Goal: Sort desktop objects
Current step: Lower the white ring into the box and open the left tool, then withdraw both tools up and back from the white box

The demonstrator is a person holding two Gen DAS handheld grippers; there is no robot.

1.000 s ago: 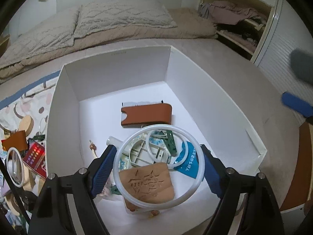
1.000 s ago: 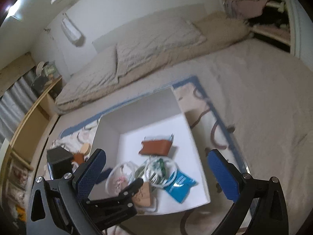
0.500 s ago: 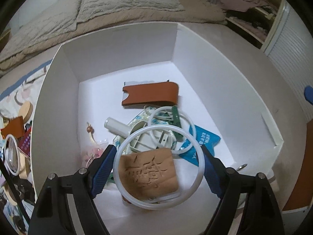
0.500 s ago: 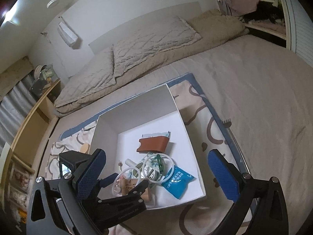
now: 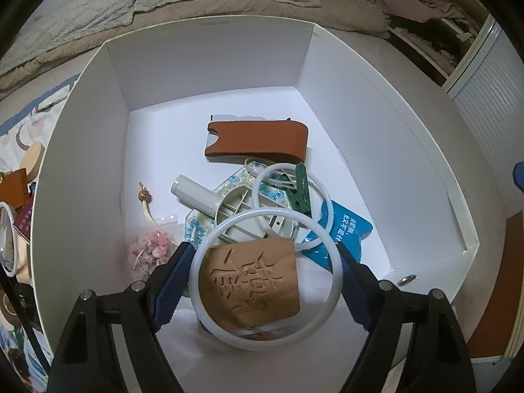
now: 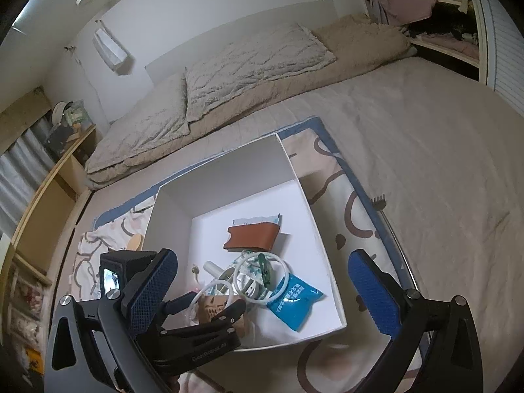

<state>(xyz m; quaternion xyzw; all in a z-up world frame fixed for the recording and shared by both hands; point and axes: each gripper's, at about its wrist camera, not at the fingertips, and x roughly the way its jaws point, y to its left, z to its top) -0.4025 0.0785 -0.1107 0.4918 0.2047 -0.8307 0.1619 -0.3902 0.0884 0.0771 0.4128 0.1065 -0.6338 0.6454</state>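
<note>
My left gripper (image 5: 263, 281) is shut on a white plastic ring (image 5: 334, 281) and holds it low inside the white box (image 5: 85, 150), just above a tan carved tile (image 5: 252, 281). In the box lie a brown leather sleeve (image 5: 258, 142), another white ring (image 5: 262, 180), a green clip (image 5: 301, 190), a white tube (image 5: 193, 193), a blue packet (image 5: 347, 229) and a bag of pink beads (image 5: 149, 250). My right gripper (image 6: 262, 294) is open and empty, high above the box's (image 6: 314, 203) near side. The left gripper (image 6: 209, 304) with the ring (image 6: 213, 286) shows there too.
Left of the box lie a brown pouch (image 5: 13, 186), a round wooden piece (image 5: 32, 157) and a white ring (image 5: 6, 239) on a patterned mat (image 6: 347, 196). A bed with pillows (image 6: 255, 55) is behind. An open closet (image 6: 435, 16) stands at the right.
My left gripper has moved forward and down into the box with the ring still in it. My right gripper has steadied and tilted slightly toward the box.
</note>
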